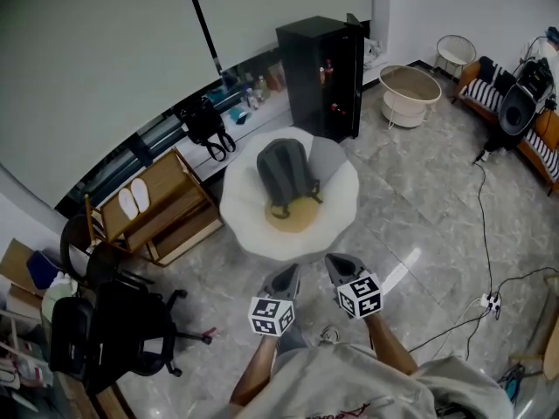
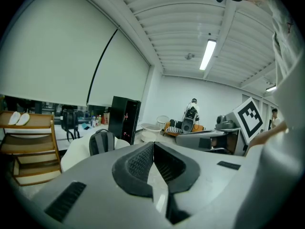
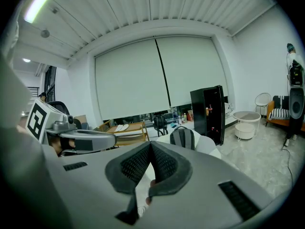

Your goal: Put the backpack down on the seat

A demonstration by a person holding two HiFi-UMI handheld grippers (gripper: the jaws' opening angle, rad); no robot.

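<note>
Closest in is the person's pale shirt (image 1: 349, 382), and just past it the two tools, held side by side over the shiny floor (image 1: 419, 208). The left tool (image 1: 286, 275) is pressed together with nothing in it, and its own view shows the dark pads meeting at the tip (image 2: 153, 144). The right tool (image 1: 337, 262) is the same: pads together and nothing pinched (image 3: 150, 144).

The backpack (image 1: 284, 173) is grey and already sits on the round white seat (image 1: 240, 208). It leans up against the seat's back, with its straps hanging down onto the tan cushion (image 1: 293, 221). I think the putting-down is done.

What matters next is where the bag lies. It is straight ahead of both tools, well apart from them, with bare floor between. Its long side runs away from the person, top end farthest. Both tools look about as far from it, but the left one lines up with it a bit better. The right one points just to the side.

I can read no brand or label on the bag. The cubes on the tools (image 1: 359, 295) carry black and white squares, not words.
</note>
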